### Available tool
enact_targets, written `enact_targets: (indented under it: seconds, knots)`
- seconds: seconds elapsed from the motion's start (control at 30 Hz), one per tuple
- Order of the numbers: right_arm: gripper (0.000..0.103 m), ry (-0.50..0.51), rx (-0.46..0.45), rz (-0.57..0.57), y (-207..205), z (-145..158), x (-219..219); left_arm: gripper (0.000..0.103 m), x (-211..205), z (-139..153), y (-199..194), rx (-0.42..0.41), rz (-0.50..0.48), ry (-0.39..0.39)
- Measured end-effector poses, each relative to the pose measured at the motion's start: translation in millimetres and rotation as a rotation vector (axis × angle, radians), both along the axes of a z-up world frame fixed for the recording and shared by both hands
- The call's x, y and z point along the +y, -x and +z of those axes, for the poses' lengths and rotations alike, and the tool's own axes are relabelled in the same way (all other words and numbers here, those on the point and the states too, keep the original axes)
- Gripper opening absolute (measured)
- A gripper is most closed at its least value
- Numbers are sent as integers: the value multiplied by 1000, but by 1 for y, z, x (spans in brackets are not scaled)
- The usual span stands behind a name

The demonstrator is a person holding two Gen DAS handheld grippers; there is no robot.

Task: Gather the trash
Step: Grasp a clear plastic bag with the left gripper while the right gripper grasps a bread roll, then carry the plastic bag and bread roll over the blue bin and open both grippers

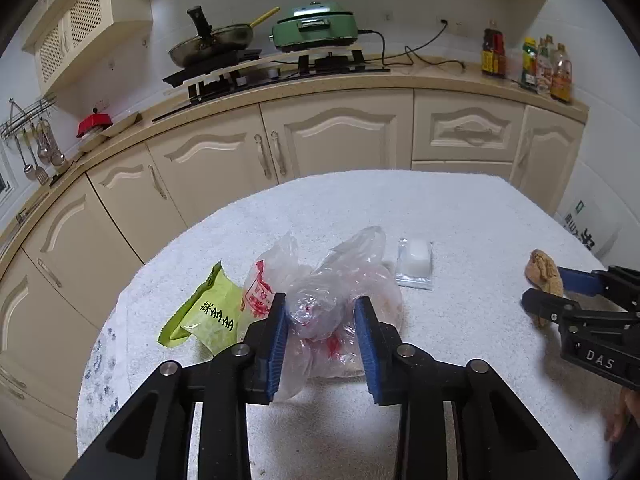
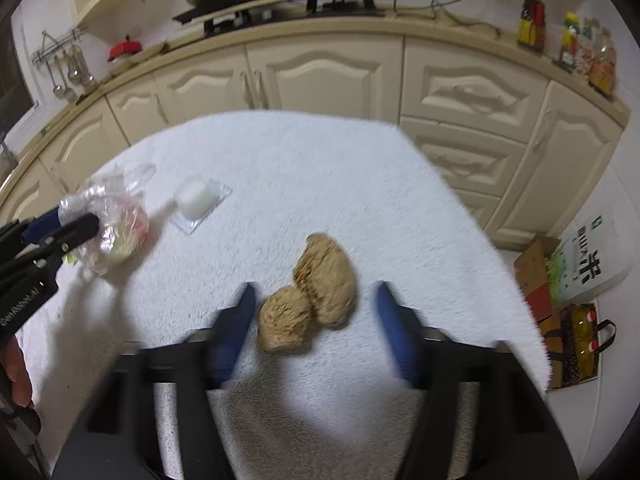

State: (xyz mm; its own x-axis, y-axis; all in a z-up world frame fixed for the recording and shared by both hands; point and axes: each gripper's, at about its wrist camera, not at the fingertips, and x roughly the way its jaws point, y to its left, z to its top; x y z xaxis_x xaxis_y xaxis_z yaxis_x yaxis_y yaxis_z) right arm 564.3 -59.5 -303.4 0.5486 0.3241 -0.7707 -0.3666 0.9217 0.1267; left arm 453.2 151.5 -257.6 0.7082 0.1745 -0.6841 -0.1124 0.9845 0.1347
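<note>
Two grips look shaky: the left gripper pinches only loose film of the plastic bag on the table, which could slip or tear. The right gripper's fingers stand spread around the brown lump, not yet touching it, and closing could crumble it.

On the counter: snack wrapper at left, touching plastic bag w/ left tool around it. Small packet just behind-right of bag. Crumpled wad well to the right, btwn right tool fingers.
</note>
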Motion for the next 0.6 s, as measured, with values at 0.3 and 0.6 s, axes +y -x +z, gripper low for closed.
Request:
enact_targets:
  seconds: [0.3, 0.6]
  knots:
    - [27, -69, -37, 56, 29, 17, -13, 22, -18, 24, 10, -2, -62, 88]
    - [18, -128, -69, 71, 73, 36, -50, 22, -81, 53, 60, -42, -156, 84]
